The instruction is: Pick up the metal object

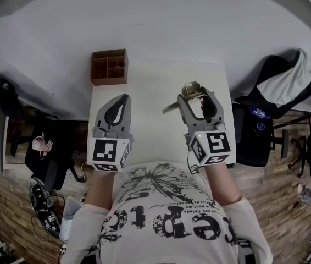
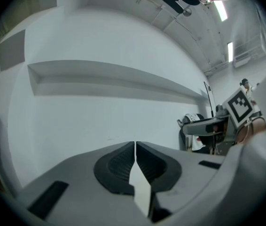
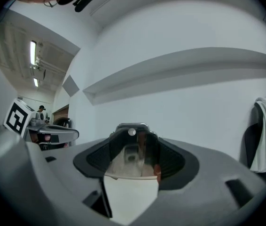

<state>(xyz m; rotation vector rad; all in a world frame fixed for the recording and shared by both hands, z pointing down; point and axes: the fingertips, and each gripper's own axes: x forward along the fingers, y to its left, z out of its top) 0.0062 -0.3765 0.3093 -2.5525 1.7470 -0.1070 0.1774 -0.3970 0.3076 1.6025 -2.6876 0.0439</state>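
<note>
Where the white table (image 1: 150, 87) meets its far left corner, a small wooden box (image 1: 109, 67) sits, square-sided and divided into open compartments of bare brown wood. Nearer the person, the left hand-held gripper (image 1: 126, 98) is held over the table's left side. Its grey plastic shell tapers to a point, and its two ribbed black pads are pressed together along a thin seam with nothing between them. A cube with black-and-white square markers caps its rear end.

To the right, the right hand-held gripper (image 1: 195, 95) has its jaws spread wide and is pinching the metal object (image 1: 191, 87). This is a shiny, mirror-like piece with a rounded top edge, and it fills the gap between the dark ribbed pads. In the head view a thin metal part sticks out from it to the left. The object is in that grip above the table's right half. Whether it is clear of the surface cannot be told.

Further right, beside the table, stands a black office chair (image 1: 271, 76) with a soft white cloth (image 1: 305, 70) draped over its back.
</note>
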